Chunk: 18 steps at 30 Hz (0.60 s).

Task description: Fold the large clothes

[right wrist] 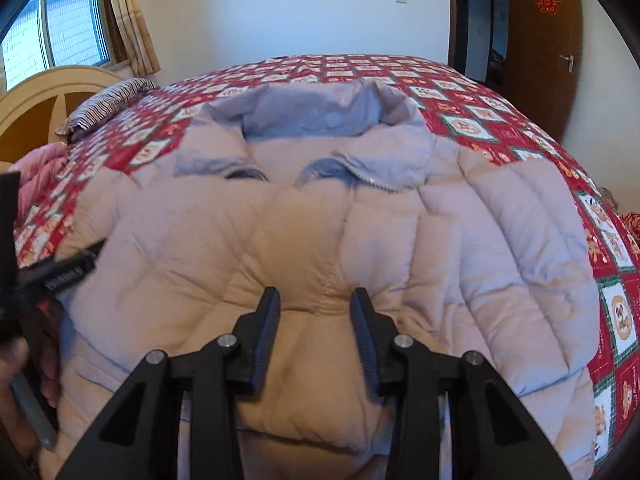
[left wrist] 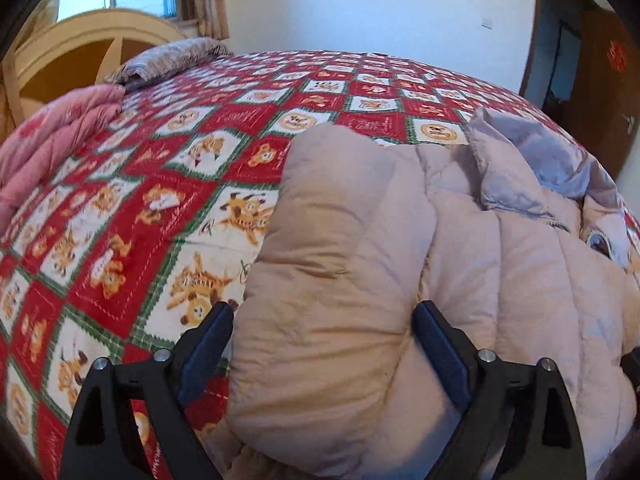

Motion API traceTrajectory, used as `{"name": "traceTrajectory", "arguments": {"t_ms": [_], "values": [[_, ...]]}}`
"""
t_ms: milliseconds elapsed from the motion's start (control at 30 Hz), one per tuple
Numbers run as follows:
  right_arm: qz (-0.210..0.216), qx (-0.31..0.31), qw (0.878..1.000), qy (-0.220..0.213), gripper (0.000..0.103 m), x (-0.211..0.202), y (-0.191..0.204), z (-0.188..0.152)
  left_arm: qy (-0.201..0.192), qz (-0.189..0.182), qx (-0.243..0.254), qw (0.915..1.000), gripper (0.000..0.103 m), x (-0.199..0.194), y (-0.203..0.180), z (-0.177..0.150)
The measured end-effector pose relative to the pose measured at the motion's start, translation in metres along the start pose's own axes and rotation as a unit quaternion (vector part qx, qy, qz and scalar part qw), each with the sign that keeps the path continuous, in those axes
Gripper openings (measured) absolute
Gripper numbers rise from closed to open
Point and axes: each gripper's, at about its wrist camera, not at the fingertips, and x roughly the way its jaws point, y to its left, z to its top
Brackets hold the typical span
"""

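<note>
the beige puffer jacket (right wrist: pixel 320 240) lies spread on the bear-print bedspread (left wrist: pixel 160 184). left gripper (left wrist: pixel 324 320) stands wide apart astride a folded-in sleeve (left wrist: pixel 340 240), pads not pressing. right gripper (right wrist: pixel 316 304) is half-spread over the jacket's lower middle, gripping nothing.

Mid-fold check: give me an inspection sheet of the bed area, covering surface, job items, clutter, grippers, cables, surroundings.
Surface: bed with red teddy-print quilt.
Job's things: beige puffer jacket lying flat, grey collar at the far end; a sleeve folded onto the body.
Clutter: pink quilt and striped pillow near the headboard.
Grippers: left gripper open wide, astride the sleeve; right gripper part open over the jacket, fingers not clamping fabric.
Cables: nothing seen.
Surroundings: window with curtain, white wall, wooden door.
</note>
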Motion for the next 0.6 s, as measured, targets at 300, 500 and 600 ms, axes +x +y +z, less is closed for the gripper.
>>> {"name": "traceTrajectory", "arguments": {"t_ms": [300,500,600], "values": [[0.009,0.007,1.000,-0.004,0.039,0.007,-0.010,-0.011,0.001,0.011,-0.006,0.9999,0.098,-0.001,0.002,-0.006],[-0.001,-0.002,1.000,0.003,0.039,0.011,-0.007,-0.011,0.007,0.012,-0.009,0.9999,0.100,0.001,0.004,-0.008],[-0.009,-0.009,1.000,0.004,0.039,0.013,-0.004,-0.012,0.008,0.011,-0.010,0.9999,0.100,0.001,0.004,-0.008]]}}
